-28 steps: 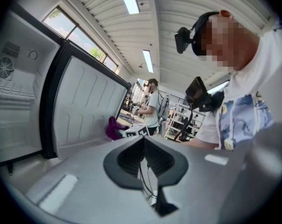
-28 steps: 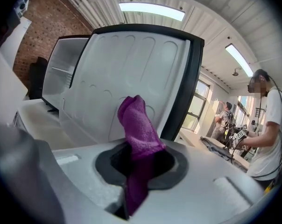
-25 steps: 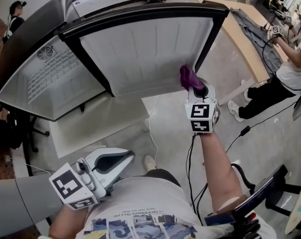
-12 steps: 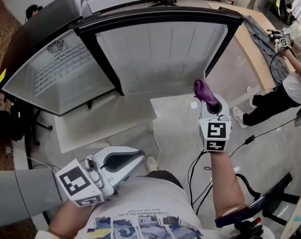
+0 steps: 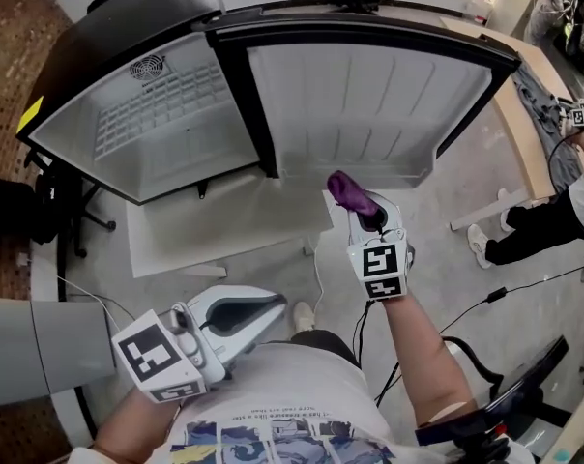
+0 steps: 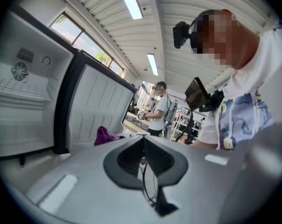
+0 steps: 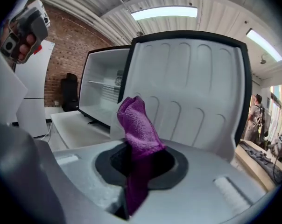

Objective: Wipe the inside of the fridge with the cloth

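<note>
Now the right gripper (image 5: 371, 218) pinches the purple cloth (image 5: 349, 190) just before the open fridge (image 5: 157, 133) door (image 5: 369, 104); the left gripper (image 5: 271, 305) is closed and empty.

Empty left gripper (image 6: 143, 143), jaws together
</note>
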### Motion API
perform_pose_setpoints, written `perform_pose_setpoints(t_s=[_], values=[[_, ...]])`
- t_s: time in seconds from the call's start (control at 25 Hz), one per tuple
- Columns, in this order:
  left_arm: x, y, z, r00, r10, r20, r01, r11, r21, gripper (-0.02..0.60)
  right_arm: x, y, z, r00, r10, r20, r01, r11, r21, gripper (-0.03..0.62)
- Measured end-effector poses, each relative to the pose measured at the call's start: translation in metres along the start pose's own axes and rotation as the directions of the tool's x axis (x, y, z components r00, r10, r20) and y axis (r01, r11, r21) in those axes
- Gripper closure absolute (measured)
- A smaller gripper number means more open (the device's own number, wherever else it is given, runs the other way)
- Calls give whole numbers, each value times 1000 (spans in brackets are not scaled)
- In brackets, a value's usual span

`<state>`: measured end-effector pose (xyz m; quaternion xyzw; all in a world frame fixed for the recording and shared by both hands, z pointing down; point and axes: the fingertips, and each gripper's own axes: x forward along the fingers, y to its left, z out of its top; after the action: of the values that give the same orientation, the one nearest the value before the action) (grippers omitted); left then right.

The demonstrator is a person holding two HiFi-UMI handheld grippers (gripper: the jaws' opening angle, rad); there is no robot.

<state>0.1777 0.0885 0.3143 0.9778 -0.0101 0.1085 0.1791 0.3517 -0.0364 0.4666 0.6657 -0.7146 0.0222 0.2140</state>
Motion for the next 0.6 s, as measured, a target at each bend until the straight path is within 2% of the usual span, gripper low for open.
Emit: perform_pose_setpoints(t_s=[0.28, 0.48, 0.6], values=[[-32, 10, -5, 995, 94, 14, -94, 995, -24, 574, 58, 59, 23, 997, 65, 50, -55, 980, -190, 542], [-51, 16, -8, 988, 156, 22, -155, 987, -32, 574, 84, 82, 18, 996, 75, 53, -52, 935, -351, 542], [-57, 18, -9, 984, 178, 26, -177, 984, -35, 574, 87, 85, 10, 996, 78, 40, -54, 909, -414, 542]])
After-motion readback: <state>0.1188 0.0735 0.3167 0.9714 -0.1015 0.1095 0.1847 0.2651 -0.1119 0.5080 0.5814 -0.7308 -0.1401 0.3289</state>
